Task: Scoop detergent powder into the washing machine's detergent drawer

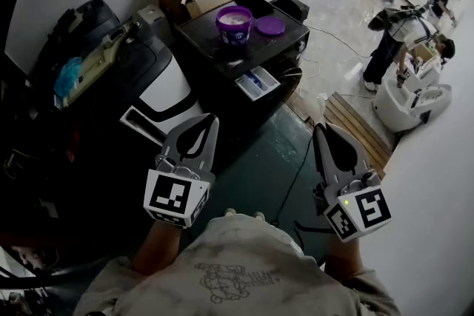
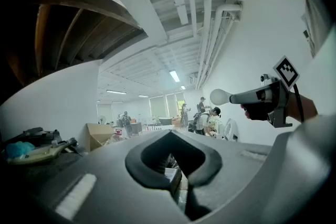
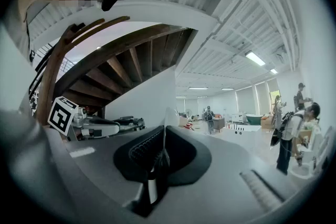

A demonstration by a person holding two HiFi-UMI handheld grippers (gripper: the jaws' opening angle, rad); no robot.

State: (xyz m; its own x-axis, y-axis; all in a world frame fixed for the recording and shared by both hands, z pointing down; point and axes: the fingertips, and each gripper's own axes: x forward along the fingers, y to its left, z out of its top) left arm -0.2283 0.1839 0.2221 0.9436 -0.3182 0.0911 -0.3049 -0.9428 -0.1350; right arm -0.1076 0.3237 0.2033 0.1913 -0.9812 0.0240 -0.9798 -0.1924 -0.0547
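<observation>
left claw [image 1: 213, 119] closed, empty | right claw [image 1: 319, 129] closed, empty

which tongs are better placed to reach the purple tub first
Left, probably: the left tongs point nearly straight at the purple tub; the right tongs sit further aside. Both shut and empty.

— Is anything legible here?
— No words or numbers. The black-and-white square marker [image 1: 174, 196] on the grey left gripper [image 1: 209, 118] and the matching marker [image 1: 368, 209] on the grey right gripper [image 1: 320, 128] bear patterns only. The label on the round purple plastic tub [image 1: 234, 24] and the print on the pale cloth shirt [image 1: 222, 279] are too small to read
</observation>
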